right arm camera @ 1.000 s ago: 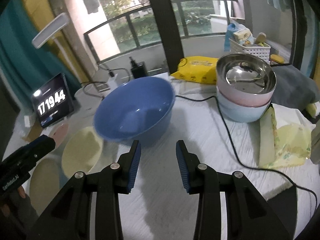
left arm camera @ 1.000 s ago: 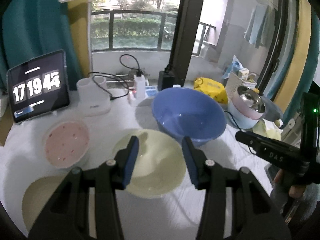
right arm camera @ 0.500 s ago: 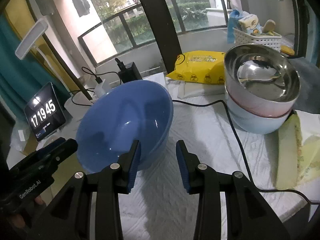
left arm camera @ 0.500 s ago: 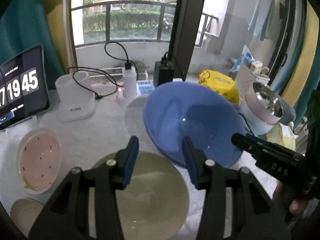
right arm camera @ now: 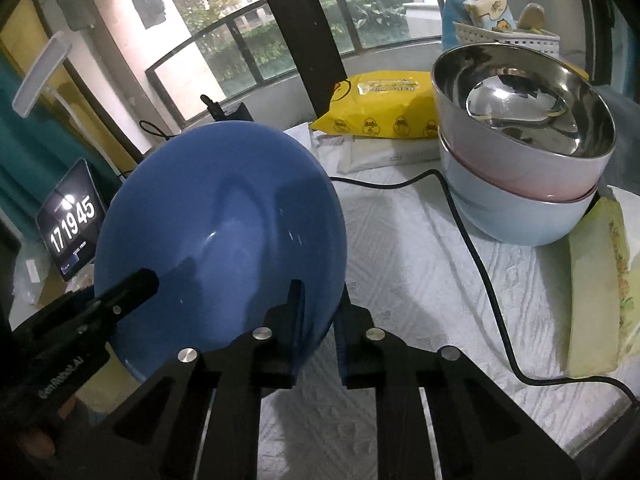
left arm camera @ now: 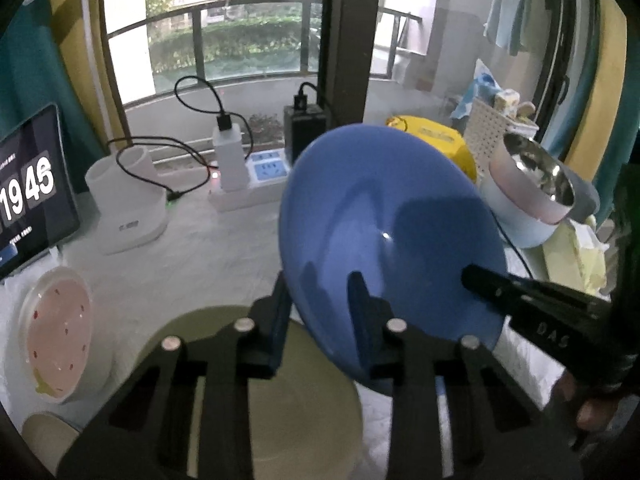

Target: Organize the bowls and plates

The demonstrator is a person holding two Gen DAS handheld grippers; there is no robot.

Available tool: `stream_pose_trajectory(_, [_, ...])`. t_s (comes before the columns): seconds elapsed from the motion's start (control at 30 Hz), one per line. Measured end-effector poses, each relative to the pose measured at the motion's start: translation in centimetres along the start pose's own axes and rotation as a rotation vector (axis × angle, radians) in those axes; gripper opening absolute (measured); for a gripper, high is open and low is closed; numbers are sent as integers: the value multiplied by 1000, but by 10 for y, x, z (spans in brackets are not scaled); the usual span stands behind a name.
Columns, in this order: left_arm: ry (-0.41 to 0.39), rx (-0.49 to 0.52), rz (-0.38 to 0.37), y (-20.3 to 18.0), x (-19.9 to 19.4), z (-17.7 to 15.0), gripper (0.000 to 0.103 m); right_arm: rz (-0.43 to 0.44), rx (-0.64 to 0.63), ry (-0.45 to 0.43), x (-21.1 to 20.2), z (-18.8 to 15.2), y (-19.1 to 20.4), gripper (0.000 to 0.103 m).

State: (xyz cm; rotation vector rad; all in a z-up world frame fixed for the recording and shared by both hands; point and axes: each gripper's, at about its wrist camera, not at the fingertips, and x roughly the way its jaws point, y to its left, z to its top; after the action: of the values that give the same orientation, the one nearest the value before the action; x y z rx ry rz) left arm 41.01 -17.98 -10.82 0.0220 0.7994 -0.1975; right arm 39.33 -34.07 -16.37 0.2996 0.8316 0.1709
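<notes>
here, one blue bowl (left arm camera: 384, 224) pinched by left gripper (left arm camera: 320, 312) and right gripper (right arm camera: 318, 312), jaws just closing

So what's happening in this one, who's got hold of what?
A person is working with two tools on a cluttered table. Both the left hand-held gripper and the right hand-held gripper have just closed on the rim of the big blue bowl, one on each side, and it sits tilted between them. A pale yellow bowl lies just below it. A stack of bowls, steel on pink on light blue, waits to the right.
</notes>
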Motion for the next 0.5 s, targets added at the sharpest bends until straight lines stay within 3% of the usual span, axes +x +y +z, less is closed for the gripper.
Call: stream_pose_trajectory(0.5, [-43, 13, -32, -10, -35, -4, 24, -18, -23, -73, -46, -6, 8, 14])
